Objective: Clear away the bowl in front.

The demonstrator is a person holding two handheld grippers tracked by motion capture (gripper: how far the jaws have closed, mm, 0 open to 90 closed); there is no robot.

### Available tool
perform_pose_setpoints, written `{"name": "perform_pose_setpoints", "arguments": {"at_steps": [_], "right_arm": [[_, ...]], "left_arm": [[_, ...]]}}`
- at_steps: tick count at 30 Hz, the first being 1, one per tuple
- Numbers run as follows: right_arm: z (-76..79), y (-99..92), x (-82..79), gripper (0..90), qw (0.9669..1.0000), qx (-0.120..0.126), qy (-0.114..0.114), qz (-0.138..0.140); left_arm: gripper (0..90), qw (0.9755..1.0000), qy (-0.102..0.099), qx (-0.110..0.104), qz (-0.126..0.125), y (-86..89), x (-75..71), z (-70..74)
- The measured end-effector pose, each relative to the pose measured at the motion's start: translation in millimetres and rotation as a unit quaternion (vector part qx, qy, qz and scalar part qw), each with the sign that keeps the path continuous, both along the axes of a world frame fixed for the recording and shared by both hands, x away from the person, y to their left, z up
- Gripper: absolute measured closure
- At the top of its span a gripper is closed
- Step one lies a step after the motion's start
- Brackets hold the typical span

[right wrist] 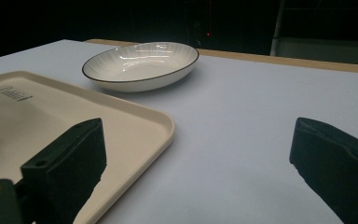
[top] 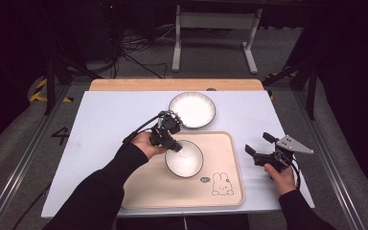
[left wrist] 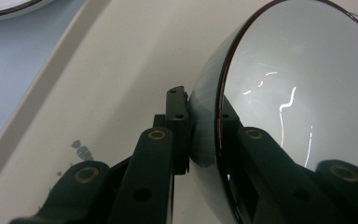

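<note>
Left gripper clamped on the rim of a white bowl, one jaw outside the wall, the other inside (the left gripper view shows this pinch plainly on the bowl). Bowl tipped, its open face turned away from the jaw on the outer side, dark rim line running between the jaws. Bowl over the beige tray, on the tray's near-left part as seen from the high view; whether the bowl's base touches the tray surface, cannot tell. Left hand behind the gripper, black sleeve trailing back toward the table's near edge.

Beyond the left gripper, just past the tray's far edge, a second dish: a shallow white plate with a dark rim and fine ribbing, flat on the white table. Same plate ahead of the right gripper's jaws in its own view, well apart from them.

Right gripper spread wide, nothing between the jaws, held by the right hand to the right of the tray. In the right gripper view, one jaw over the tray's corner, the other over bare table.

Rabbit drawing printed on the tray, between the two grippers, nearer the table's front edge.
</note>
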State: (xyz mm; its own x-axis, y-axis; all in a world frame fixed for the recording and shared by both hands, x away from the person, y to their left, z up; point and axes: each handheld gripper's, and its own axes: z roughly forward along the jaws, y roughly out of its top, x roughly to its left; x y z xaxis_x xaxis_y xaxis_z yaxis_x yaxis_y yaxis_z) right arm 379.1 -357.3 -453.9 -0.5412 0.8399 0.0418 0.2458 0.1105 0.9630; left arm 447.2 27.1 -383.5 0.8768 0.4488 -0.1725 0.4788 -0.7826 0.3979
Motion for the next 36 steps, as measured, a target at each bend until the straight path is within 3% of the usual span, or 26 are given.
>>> {"name": "perform_pose_setpoints", "arguments": {"at_steps": [16,21,29,36], "right_arm": [[0.0,-0.1,0.0,4.2,1.0,0.0,0.0,0.0],[0.0,-0.2,0.0,4.2,1.0,0.0,0.0,0.001],[0.0,-0.1,0.0,4.2,1.0,0.0,0.0,0.001],[0.0,-0.1,0.0,4.2,1.0,0.0,0.0,0.001]], "left_arm": [[82.1,1.0,-0.001,0.007,-0.006,-7.0,0.9,-7.8],[82.0,0.9996,-0.008,0.023,-0.012,-8.2,0.8,-10.3],[81.9,0.9998,-0.001,0.019,-0.01,-7.3,3.5,-11.9],[81.6,0.9997,0.019,0.012,-0.003,-4.7,8.3,-15.3]]}}
